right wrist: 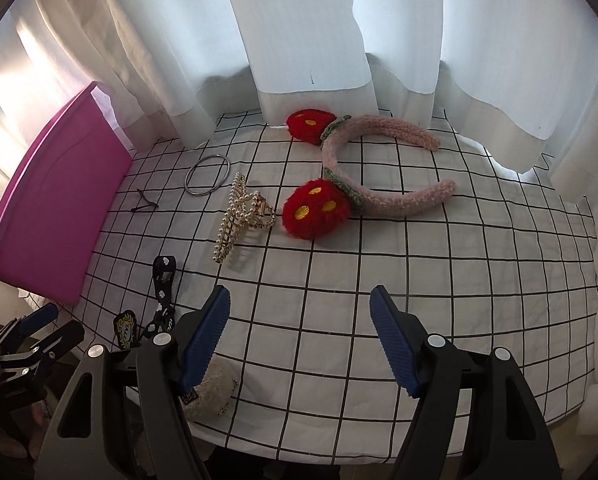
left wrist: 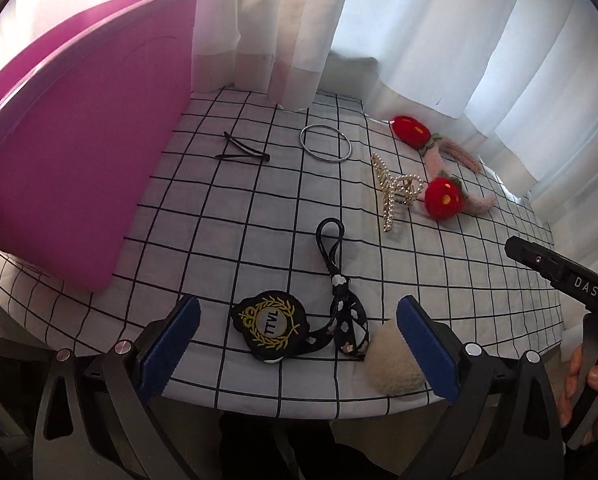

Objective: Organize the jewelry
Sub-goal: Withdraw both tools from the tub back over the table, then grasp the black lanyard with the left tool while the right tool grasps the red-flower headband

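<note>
My left gripper (left wrist: pixel 299 336) is open and empty at the table's near edge, just above a black embroidered badge (left wrist: pixel 269 325), a black floral ribbon hair tie (left wrist: pixel 341 292) and a beige fluffy pom (left wrist: pixel 395 362). Beyond lie a pearl claw clip (left wrist: pixel 395 188), a silver bangle (left wrist: pixel 326 144), two dark hair pins (left wrist: pixel 243 151) and a pink headband with red strawberries (left wrist: pixel 443 196). My right gripper (right wrist: pixel 299 340) is open and empty over bare cloth. The headband (right wrist: pixel 379 168), claw clip (right wrist: pixel 239 216) and bangle (right wrist: pixel 207 175) lie ahead of it.
A pink plastic bin (left wrist: pixel 79 140) stands on the table's left side; it also shows in the right wrist view (right wrist: pixel 55 200). The checked tablecloth (right wrist: pixel 439 272) covers the table. White curtains (right wrist: pixel 299 40) hang at the back.
</note>
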Motion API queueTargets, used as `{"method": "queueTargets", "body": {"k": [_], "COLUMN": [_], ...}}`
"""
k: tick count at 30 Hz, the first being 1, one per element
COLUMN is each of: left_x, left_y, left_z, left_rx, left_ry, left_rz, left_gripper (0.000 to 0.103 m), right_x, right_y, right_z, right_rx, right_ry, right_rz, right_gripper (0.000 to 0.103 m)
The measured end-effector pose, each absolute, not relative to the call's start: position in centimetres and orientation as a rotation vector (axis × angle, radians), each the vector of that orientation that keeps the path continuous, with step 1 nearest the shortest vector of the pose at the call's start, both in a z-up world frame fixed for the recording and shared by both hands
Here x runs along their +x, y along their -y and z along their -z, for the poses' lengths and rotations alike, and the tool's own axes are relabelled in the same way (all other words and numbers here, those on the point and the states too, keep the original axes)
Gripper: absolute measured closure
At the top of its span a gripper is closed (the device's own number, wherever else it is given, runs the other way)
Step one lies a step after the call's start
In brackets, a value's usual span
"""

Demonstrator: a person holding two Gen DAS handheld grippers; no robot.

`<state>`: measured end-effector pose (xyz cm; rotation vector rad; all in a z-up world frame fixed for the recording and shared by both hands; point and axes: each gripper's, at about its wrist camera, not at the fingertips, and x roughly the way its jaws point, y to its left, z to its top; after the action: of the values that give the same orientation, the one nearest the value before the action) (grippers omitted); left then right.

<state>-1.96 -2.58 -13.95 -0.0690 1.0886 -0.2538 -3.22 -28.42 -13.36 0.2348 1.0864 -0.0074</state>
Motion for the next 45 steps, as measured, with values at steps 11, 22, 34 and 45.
{"method": "queueTargets", "body": {"k": [11,22,34,45], "left_x": [-0.8,0.2,0.3,0.3], "left_y": [3.5,5.2,6.1,7.6], "left_z": [19.1,19.7,21.5,22.2], "left_rx": [-0.098,-0.105,-0.083,-0.010], "left_ry": [-1.217,-1.227,-1.280,-1.270], "left_rz": [0.175,0.145,0.068,0.004], "left_gripper": [0.006,0.006,0.006,0.006], "right_x": [-2.8,-2.2,-1.3,2.5], "right_y": [28.9,29.6,30.3,31.4], "right_z": [15.5,16.1,16.1,16.6], "right_rx": [0.237,0.229,0.214,0.080], "right_ry": [-1.107,-1.106,-1.101,-1.066], "right_rz": [-0.012,-0.026,-0.026,-0.060], "right_gripper": [0.034,0.034,0.034,0.034]}}
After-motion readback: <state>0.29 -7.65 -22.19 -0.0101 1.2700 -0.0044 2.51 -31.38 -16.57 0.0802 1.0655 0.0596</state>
